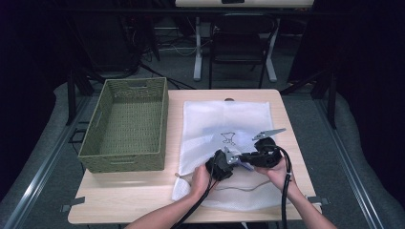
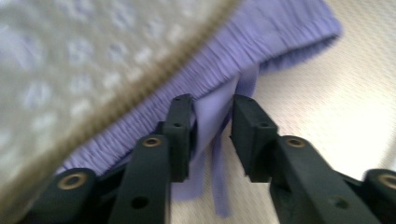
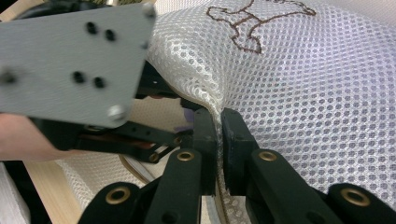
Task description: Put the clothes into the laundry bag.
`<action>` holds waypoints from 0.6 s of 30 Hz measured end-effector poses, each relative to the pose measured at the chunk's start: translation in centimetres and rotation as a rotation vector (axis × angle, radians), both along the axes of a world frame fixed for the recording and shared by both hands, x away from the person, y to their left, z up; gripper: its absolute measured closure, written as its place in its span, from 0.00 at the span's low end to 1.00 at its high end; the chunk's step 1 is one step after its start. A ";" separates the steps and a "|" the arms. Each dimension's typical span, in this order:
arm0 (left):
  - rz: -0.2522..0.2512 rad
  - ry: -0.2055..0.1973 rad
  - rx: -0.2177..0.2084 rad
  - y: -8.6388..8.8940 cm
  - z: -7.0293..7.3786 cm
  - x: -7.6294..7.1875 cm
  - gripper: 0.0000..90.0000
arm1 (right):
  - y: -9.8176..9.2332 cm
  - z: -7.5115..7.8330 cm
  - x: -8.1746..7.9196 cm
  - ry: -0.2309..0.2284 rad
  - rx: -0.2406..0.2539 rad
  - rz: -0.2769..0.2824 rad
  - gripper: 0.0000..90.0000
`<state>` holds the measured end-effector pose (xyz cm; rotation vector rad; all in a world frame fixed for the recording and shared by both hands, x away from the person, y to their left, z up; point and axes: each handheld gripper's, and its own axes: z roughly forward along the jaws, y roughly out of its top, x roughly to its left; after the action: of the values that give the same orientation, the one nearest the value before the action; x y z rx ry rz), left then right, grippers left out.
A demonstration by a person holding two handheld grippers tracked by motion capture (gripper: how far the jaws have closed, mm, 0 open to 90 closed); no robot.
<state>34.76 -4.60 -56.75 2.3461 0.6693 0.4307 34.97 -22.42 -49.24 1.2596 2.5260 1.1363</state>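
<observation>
A white mesh bag (image 1: 224,119) with a brown stitched figure lies flat on the wooden table (image 1: 119,195). My right gripper (image 3: 218,126) is shut on the bag's (image 3: 303,84) near edge and holds the mesh up off the table. Under that raised edge sits a purple garment (image 2: 261,42) with a gathered waistband. My left gripper (image 2: 212,121) reaches in below the mesh (image 2: 70,56), its jaws apart with a hanging fold of the purple cloth between them. From above, the left gripper (image 1: 228,161) and right gripper (image 1: 246,157) meet tip to tip at the bag's lower middle.
A green woven basket (image 1: 125,125) stands on the table's left half, beside the bag. The left gripper's grey plate (image 3: 70,60) looms close in the right gripper view. Beyond the table's far edge are a black chair (image 1: 239,43) and a dark floor.
</observation>
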 end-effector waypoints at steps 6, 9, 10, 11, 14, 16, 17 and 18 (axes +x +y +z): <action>-0.067 0.045 -0.013 0.8 0.2 -1.0 0.55 | 0.0 0.0 0.0 0.005 -0.002 -0.001 0.96; -0.094 0.050 -0.012 1.3 0.5 -1.7 0.47 | 0.1 0.0 0.0 0.001 -0.005 0.001 0.96; -0.098 0.058 -0.024 1.5 0.7 -1.9 0.46 | 0.1 0.0 0.0 -0.001 -0.005 0.003 0.96; -0.105 0.059 -0.021 1.6 0.9 -2.2 0.45 | 0.1 0.0 0.0 -0.007 -0.006 0.006 0.96; -0.125 0.043 -0.029 2.1 1.6 -3.2 0.42 | 0.1 0.0 0.0 -0.002 -0.007 0.003 0.96; -0.135 0.024 -0.032 2.5 2.2 -3.7 0.40 | 0.0 0.0 -0.1 -0.003 -0.007 0.002 0.96; -0.138 0.024 -0.039 2.8 2.5 -3.8 0.39 | 0.0 0.0 -0.1 -0.005 -0.007 0.003 0.96; -0.144 0.035 -0.056 3.1 3.0 -4.0 0.39 | -0.1 0.1 -0.1 -0.006 -0.005 0.002 0.96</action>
<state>30.76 -1.49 -53.78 2.3345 0.5170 0.3038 34.85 -22.48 -49.19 1.2510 2.5249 1.1321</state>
